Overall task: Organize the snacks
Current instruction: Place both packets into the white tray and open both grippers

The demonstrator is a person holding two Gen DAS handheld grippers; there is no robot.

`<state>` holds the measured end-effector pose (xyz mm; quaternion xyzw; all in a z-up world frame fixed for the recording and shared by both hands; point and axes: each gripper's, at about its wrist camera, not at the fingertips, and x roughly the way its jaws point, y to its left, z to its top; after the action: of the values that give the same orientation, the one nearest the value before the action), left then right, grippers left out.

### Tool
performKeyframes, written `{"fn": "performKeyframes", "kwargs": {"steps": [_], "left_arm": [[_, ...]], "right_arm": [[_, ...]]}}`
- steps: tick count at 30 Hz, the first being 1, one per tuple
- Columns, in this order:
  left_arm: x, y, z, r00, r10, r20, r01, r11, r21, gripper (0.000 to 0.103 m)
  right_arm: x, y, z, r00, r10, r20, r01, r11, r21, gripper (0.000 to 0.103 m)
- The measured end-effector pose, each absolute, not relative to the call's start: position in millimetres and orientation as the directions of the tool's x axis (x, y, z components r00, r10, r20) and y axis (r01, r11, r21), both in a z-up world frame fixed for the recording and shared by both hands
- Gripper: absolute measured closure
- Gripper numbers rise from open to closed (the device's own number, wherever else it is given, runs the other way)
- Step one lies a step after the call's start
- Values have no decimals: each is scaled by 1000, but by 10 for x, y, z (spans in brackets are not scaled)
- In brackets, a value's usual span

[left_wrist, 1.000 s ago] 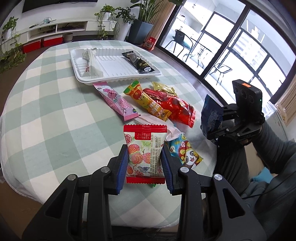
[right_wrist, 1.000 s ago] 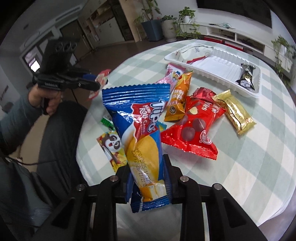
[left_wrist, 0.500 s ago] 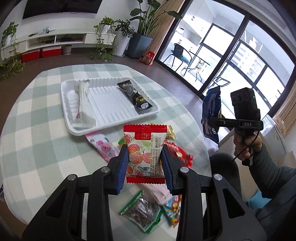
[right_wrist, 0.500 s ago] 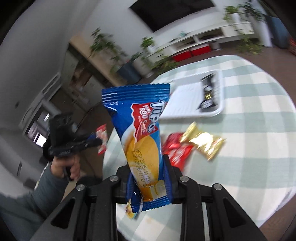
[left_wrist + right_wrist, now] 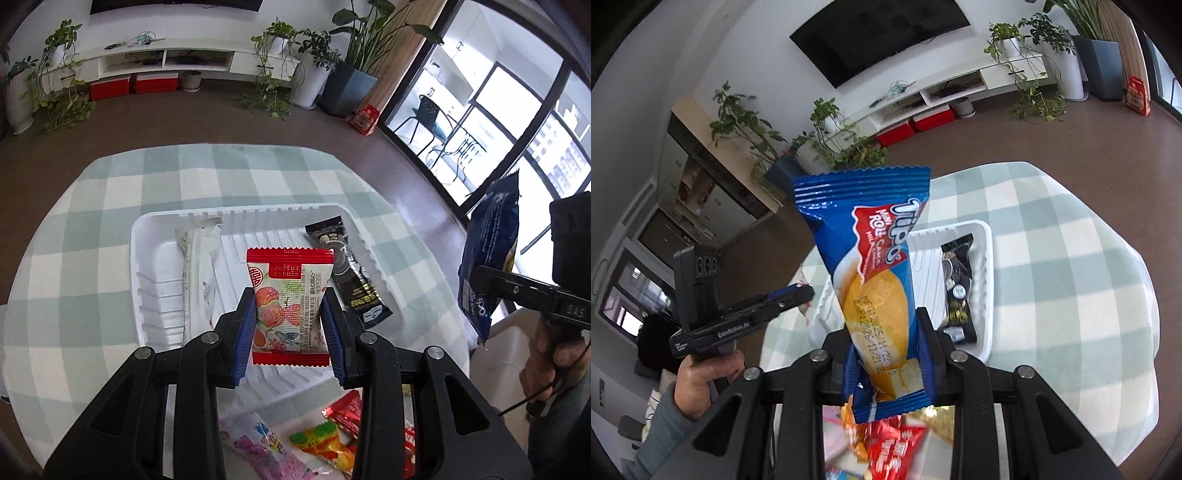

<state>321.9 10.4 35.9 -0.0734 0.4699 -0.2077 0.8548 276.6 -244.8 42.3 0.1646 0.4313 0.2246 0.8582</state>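
Left tongs (image 5: 290, 326) clamped on red-edged fruit-print snack packet (image 5: 290, 295), right tongs (image 5: 888, 360) clamped on blue foil roll-cake wrapper (image 5: 877, 273), both held above white ribbed plastic tray (image 5: 155, 266) for drop-in.

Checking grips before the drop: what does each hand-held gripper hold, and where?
Left hand-held gripper: red-and-white snack packet, pinched across its lower sides. Right hand-held gripper: blue roll-cake wrapper, near its bottom end.

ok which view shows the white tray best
The left wrist view: the white tray lies nearly whole below the left gripper, with both packets in it visible. The right wrist view shows only its right end; the blue roll cake packet hides the rest.
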Motion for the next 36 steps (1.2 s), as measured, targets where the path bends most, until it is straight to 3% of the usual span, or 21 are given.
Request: {"fn": "performKeyframes", "kwargs": {"steps": [13, 27, 30, 33, 36], "left_arm": [[3539, -126, -376, 401, -328, -856, 280, 933, -226, 70], [3521, -112, -553, 389, -304, -869, 264, 941, -211, 69], [3512, -116, -549, 392, -302, -869, 262, 942, -210, 65], [3515, -143, -541, 397, -292, -870, 261, 945, -198, 55], [3506, -151, -533, 398, -292, -870, 263, 945, -196, 53]], "right_arm": [[3520, -2031, -340, 363, 426, -829, -128, 904, 408, 73], [3607, -1833, -608, 351, 341, -872, -131, 940, 315, 73], [3611, -1789, -606, 368, 331, -869, -135, 944, 302, 72], [3620, -1814, -609, 374, 336, -865, -117, 942, 315, 73], [3610, -1826, -593, 375, 352, -858, -115, 936, 333, 67]]}}
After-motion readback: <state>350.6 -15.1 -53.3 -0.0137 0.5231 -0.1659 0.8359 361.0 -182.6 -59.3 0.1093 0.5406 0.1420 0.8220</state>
